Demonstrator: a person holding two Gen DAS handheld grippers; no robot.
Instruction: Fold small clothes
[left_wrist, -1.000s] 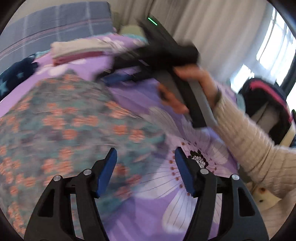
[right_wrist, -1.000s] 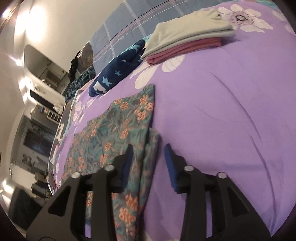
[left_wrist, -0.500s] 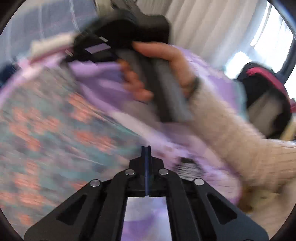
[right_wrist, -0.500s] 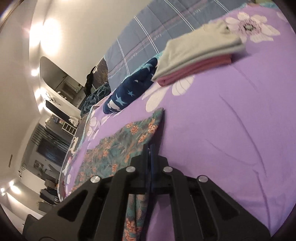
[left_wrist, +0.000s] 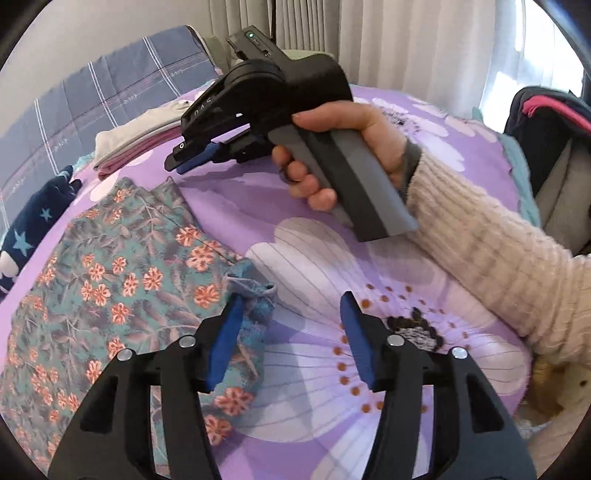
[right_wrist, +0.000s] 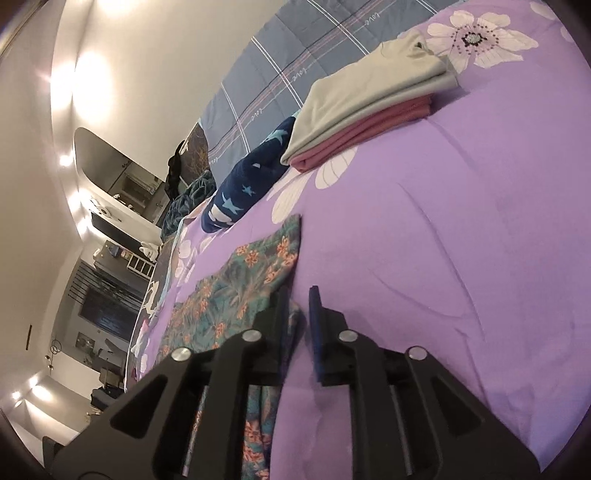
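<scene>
Purple floral bedspread (right_wrist: 461, 221); plaid blue quilt (right_wrist: 280, 74) behind; star-print navy plush (right_wrist: 243, 188) (near quilt); curtains (left_wrist: 406, 40).

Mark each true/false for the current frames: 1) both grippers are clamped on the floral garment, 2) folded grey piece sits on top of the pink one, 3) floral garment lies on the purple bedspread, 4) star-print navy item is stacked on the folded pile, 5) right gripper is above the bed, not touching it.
1) False. The left gripper is open, jaws wide apart, one pad beside a bunched corner of the floral garment. The right gripper is open by a narrow gap.
2) True. The grey piece lies on the pink piece.
3) True, on the purple bedspread.
4) False. The navy star item lies beside the pile, on the bed.
5) True, judging from the left wrist view.
</scene>
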